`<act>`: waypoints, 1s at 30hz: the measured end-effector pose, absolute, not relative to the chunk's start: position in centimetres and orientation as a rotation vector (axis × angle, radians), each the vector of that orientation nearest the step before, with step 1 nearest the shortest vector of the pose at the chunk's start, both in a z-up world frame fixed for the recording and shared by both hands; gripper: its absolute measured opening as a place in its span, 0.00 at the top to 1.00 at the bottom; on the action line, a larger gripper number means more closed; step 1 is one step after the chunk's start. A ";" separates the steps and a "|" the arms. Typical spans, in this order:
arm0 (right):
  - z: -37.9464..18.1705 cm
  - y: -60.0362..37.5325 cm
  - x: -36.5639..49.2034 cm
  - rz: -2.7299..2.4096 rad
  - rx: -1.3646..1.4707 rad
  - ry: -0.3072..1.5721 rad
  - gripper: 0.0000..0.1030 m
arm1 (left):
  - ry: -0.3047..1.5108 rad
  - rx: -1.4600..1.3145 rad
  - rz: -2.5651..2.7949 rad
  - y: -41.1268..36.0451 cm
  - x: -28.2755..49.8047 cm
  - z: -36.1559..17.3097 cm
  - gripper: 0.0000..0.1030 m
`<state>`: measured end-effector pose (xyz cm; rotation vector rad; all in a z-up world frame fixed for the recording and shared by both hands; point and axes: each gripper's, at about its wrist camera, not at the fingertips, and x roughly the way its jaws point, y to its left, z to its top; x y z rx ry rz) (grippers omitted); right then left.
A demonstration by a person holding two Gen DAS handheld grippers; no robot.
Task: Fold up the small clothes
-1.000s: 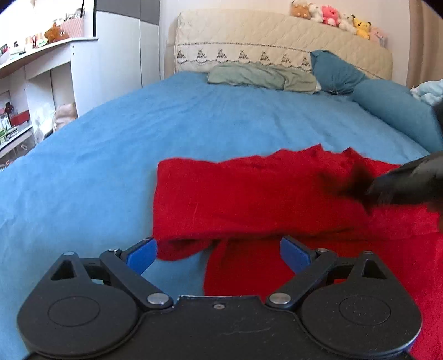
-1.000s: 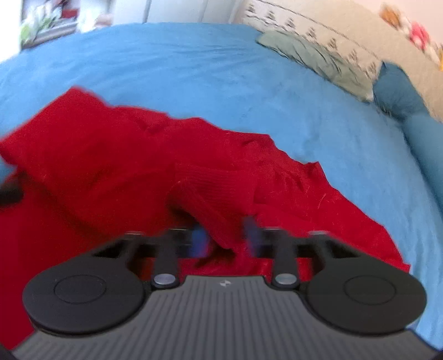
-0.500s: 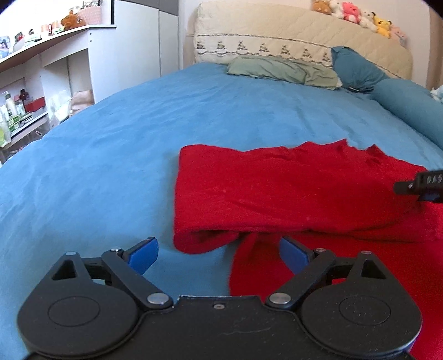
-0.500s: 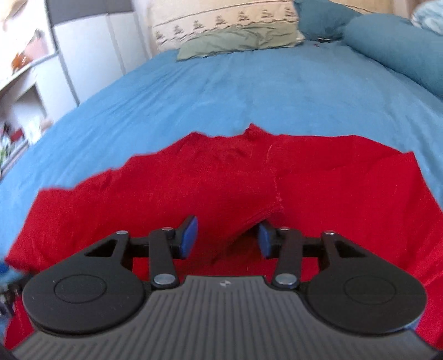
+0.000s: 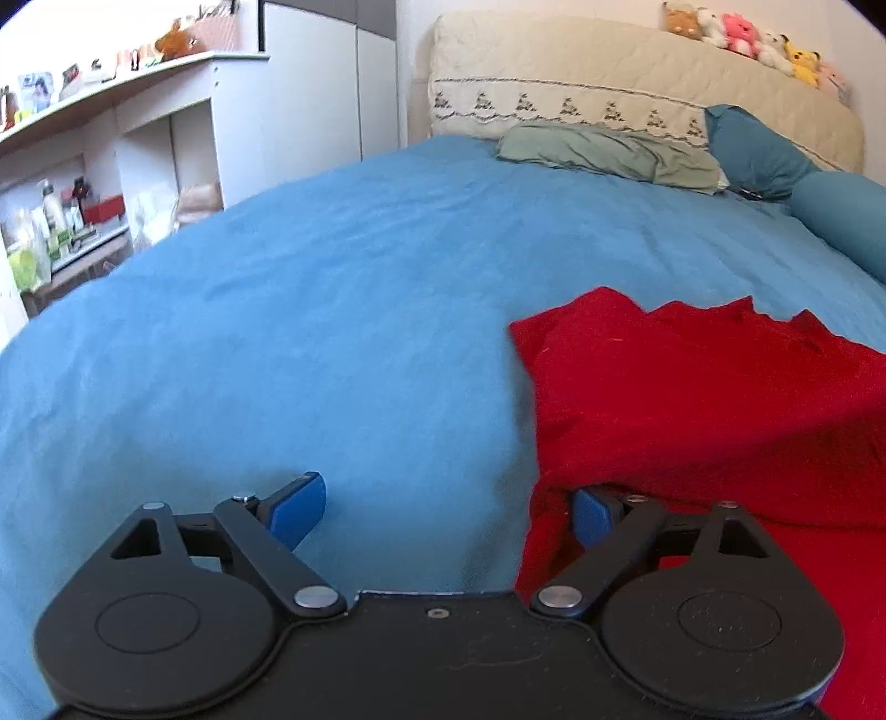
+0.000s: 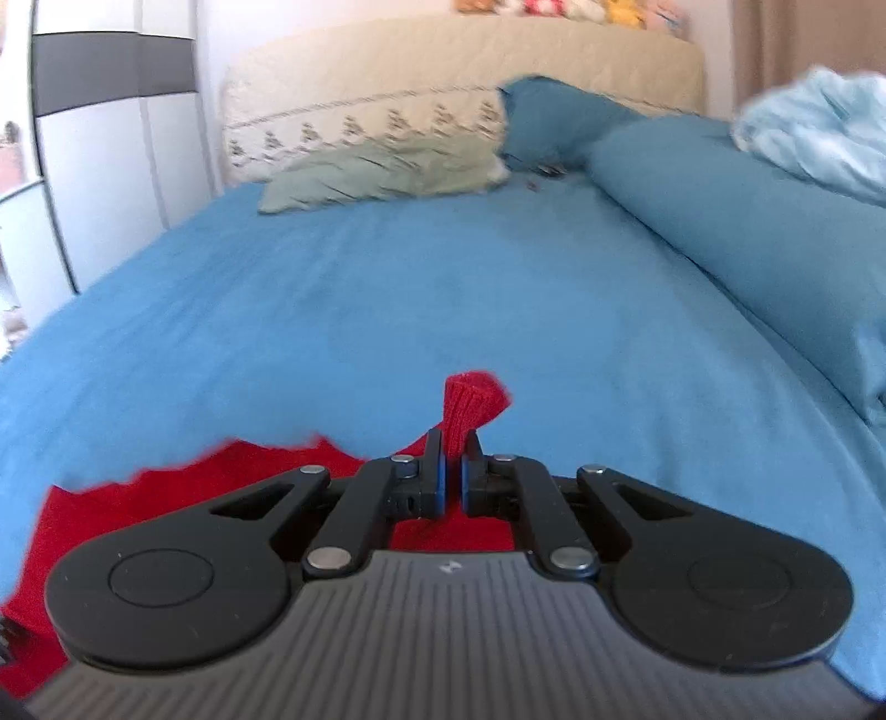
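- Red garment (image 5: pixel 709 399) lies on the blue bedsheet (image 5: pixel 332 332), filling the right and lower right of the left wrist view; at 0.5 s ago it sat centre frame, so the camera has swung left.
- Left gripper (image 5: pixel 448 507): fingers spread wide, same as 0.5 s ago. Left blue pad (image 5: pixel 296 512) is over bare sheet; right pad (image 5: pixel 591 515) is tucked against the folded edge of the cloth (contact looks likely, can't confirm).
- Right gripper (image 6: pixel 453 471): pads were apart 0.5 s ago, now pinched together on a ribbed piece of the red garment (image 6: pixel 470 410) that sticks up above the fingertips at centre frame.
- Right wrist view also changed: the cloth filled the middle of the frame 0.5 s ago, now only a ragged red edge shows at lower left, behind the gripper body. Mostly bedsheet ahead.
- Right gripper is no longer visible in the left wrist view (it showed at the right edge 0.5 s ago).
- Shelf unit (image 5: pixel 111 183) at upper left of the left view holds bottles and small items, too blurred to name.
- Green pillow (image 5: pixel 609 152) and teal pillow (image 5: pixel 753 155) lie against the headboard (image 5: pixel 609 83), plush toys (image 5: pixel 742 39) along its top.
- Pale blue bundle of cloth (image 6: pixel 819 127) sits at upper right of the right view.
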<state>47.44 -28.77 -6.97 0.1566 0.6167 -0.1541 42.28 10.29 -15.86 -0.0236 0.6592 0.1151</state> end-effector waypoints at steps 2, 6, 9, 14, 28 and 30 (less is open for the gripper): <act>-8.8 -30.3 46.6 -0.157 0.195 0.637 0.80 | 0.665 -0.010 0.119 10.2 42.2 -15.9 0.09; -12.6 -31.7 44.7 -0.165 0.240 0.678 0.80 | 0.673 0.009 0.127 9.8 42.0 -15.8 0.09; -14.0 -31.8 43.4 -0.151 0.207 0.697 0.78 | 0.694 0.011 0.123 9.9 41.7 -15.5 0.09; -13.3 -32.2 41.0 -0.171 0.158 0.672 0.17 | 0.695 0.020 0.056 9.4 39.1 -12.8 0.10; -16.0 -27.9 44.5 -0.026 0.072 0.651 0.01 | 0.690 -0.114 -0.281 7.6 50.4 -12.5 0.04; -16.3 -29.1 44.2 -0.027 0.102 0.640 0.01 | 0.736 -0.086 -0.279 7.8 52.1 -13.8 0.04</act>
